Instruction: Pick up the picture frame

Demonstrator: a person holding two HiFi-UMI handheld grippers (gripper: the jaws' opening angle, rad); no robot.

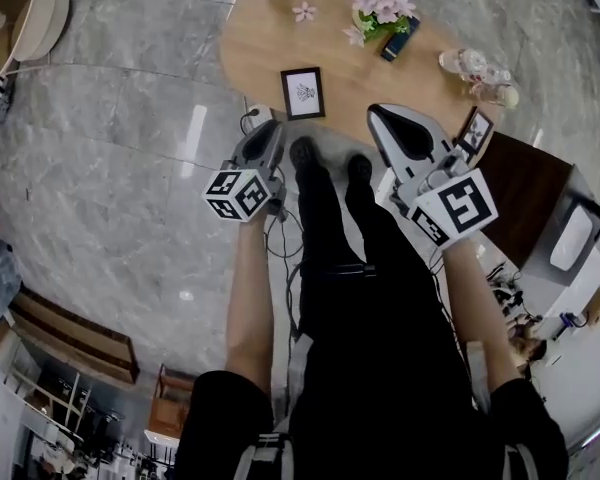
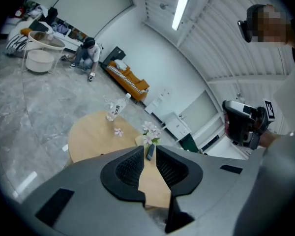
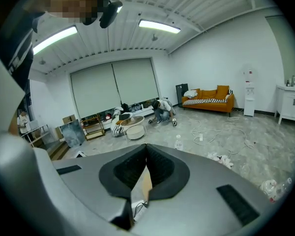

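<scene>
Black-edged picture frame (image 1: 302, 92), portrait way up, at near edge of wooden table (image 1: 260, 38). Sits just ahead & slightly right of left gripper (image 1: 268, 130); right gripper (image 1: 380, 118) is farther off, w/ frame to its left. L jaws a crack apart, nothing betw.; R jaws tip-to-tip, empty.

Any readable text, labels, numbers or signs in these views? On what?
Nothing reads as a quotable text.
Label on the bottle: dark print, too small and blurred to read.
picture frame: a small dark drawing, no words can be made out.
left marker cube and right marker cube: black-and-white square codes, not words.
</scene>
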